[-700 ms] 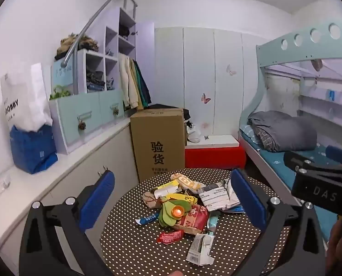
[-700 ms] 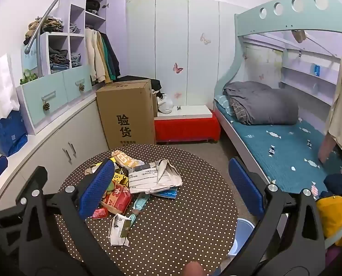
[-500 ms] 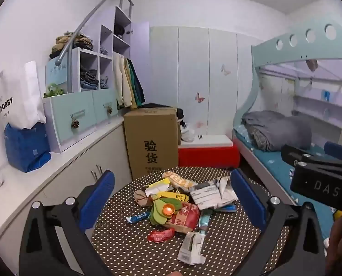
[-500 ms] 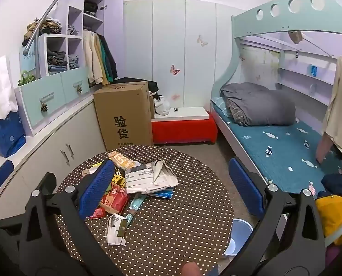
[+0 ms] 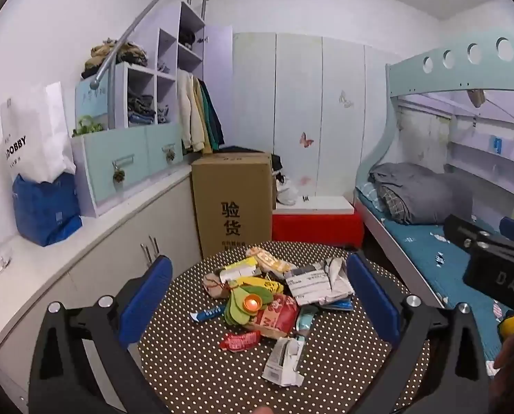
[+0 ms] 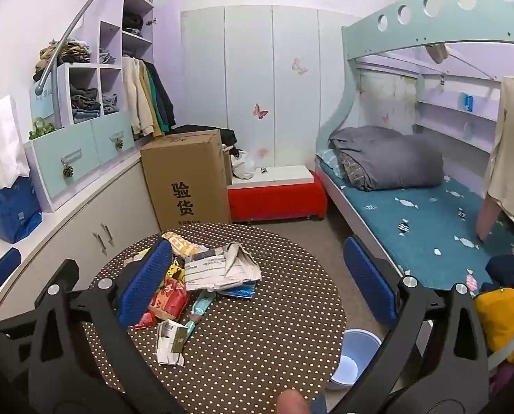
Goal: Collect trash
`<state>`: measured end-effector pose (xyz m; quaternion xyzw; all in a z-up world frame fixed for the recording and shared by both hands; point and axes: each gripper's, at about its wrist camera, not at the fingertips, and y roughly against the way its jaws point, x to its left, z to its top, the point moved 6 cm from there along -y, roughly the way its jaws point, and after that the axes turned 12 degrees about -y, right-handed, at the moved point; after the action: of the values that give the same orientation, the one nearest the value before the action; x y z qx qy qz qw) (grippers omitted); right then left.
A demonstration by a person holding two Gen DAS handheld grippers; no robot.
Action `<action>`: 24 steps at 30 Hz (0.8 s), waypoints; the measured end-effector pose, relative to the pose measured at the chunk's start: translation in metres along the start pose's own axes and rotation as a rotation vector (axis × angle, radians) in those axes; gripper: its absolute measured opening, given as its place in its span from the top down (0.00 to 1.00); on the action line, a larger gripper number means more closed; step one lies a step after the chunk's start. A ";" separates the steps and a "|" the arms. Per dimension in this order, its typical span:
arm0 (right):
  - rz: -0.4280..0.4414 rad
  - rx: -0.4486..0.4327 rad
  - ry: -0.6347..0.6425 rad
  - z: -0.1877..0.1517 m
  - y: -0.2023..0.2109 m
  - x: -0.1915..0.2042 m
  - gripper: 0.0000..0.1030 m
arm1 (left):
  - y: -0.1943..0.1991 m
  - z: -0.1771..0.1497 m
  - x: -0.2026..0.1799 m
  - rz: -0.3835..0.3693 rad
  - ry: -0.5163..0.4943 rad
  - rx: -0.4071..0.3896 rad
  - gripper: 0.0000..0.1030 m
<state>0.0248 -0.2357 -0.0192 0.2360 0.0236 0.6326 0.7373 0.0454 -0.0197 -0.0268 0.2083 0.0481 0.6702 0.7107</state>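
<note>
A heap of trash [image 5: 267, 296] lies on a round brown polka-dot table [image 5: 201, 362]: crumpled white paper [image 5: 317, 277], a red wrapper [image 5: 240, 340], a torn white carton [image 5: 284, 362], and yellow and green packets. My left gripper [image 5: 258, 300] hovers above the table's near side, open, with nothing between its blue pads. From the right wrist view the same trash [image 6: 194, 283] sits on the left part of the table [image 6: 257, 345]. My right gripper [image 6: 257, 279] is open and empty above it. A pale blue bin [image 6: 353, 355] stands on the floor at the table's right edge.
A tall cardboard box [image 5: 234, 203] stands behind the table, with a red bench [image 5: 313, 224] beside it. White cabinets [image 5: 118, 241] run along the left. A bunk bed [image 6: 412, 207] with a grey blanket fills the right. The right gripper's body [image 5: 491, 262] shows at the left view's right edge.
Both grippers have shifted slightly, and the table and trash now sit a little further left and lower in each view. The jaws stayed wide open.
</note>
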 end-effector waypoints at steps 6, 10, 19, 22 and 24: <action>-0.017 0.008 0.002 -0.005 0.000 -0.005 0.06 | -0.004 -0.005 -0.005 -0.034 0.010 0.004 0.04; -0.024 0.021 0.002 -0.009 -0.004 -0.007 0.06 | -0.006 -0.007 -0.007 -0.037 -0.003 0.002 0.04; -0.030 0.031 -0.010 -0.015 -0.008 -0.014 0.06 | -0.010 -0.009 -0.012 -0.040 -0.006 0.010 0.04; -0.028 0.020 -0.010 -0.013 -0.007 -0.013 0.06 | -0.011 -0.010 -0.012 -0.040 -0.003 0.008 0.04; -0.024 0.014 -0.003 -0.013 -0.006 -0.011 0.06 | -0.011 -0.010 -0.012 -0.042 0.001 0.005 0.04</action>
<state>0.0235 -0.2425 -0.0361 0.2415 0.0297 0.6233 0.7431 0.0512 -0.0296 -0.0423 0.2087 0.0546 0.6552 0.7240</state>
